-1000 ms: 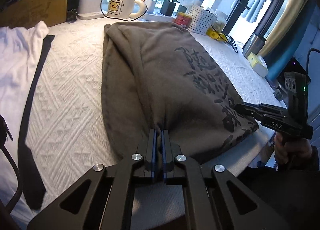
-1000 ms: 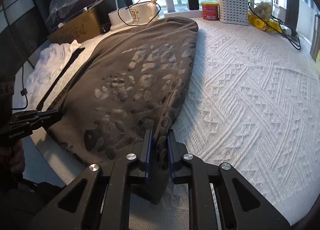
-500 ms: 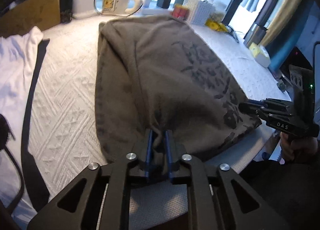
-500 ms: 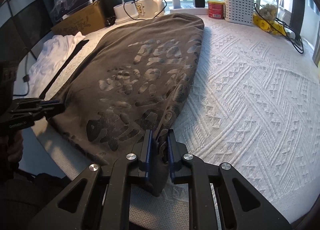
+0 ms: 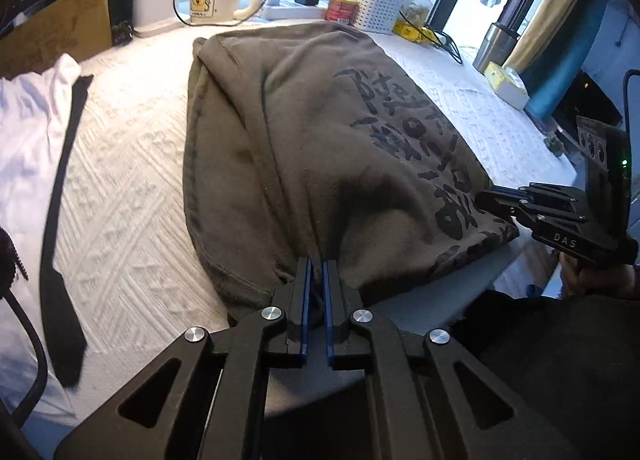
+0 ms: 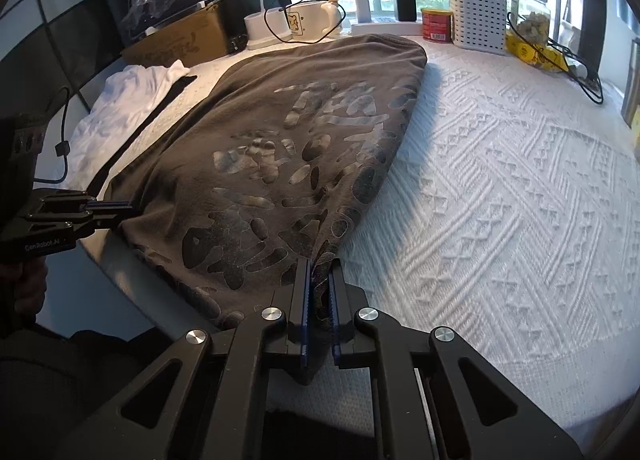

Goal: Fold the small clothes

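The brown shirt with dark printed characters is lying folded lengthwise on the table, which is wearing a white textured cover. The left hand-held gripper is pinching the near hem of the shirt, its jaws pressed narrow on the cloth. The right hand-held gripper is gripping the other near corner of the shirt, jaws also tight on the fabric. Left of the shirt a white garment is lying, and behind the shirt a white mug and a perforated basket are standing.
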Action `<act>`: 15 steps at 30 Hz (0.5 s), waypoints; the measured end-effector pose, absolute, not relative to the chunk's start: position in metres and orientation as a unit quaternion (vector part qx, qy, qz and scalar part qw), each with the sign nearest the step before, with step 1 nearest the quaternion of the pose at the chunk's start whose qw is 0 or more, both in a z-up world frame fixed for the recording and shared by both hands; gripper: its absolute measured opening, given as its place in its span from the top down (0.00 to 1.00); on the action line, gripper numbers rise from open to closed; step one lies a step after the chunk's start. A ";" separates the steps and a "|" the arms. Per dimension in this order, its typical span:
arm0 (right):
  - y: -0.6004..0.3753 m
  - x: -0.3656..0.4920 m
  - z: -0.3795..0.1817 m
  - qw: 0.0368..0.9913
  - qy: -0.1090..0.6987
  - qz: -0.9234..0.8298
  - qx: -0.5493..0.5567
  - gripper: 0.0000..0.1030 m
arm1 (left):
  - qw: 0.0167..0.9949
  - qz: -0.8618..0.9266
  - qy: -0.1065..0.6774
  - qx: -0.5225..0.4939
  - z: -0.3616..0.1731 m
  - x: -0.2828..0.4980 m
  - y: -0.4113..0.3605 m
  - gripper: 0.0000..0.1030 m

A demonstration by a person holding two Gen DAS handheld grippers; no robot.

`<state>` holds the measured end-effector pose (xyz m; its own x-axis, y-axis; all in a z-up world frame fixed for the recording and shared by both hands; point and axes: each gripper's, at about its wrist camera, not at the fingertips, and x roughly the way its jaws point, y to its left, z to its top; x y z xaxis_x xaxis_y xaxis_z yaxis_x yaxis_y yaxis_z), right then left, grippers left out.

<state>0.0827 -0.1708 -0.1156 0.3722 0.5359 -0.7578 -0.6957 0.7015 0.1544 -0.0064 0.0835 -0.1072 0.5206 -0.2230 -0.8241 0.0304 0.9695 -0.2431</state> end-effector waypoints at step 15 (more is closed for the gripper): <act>-0.181 0.100 -0.110 0.807 0.441 0.376 -0.113 0.92 | 0.860 -0.092 0.489 -0.113 -0.091 0.004 0.085 0.83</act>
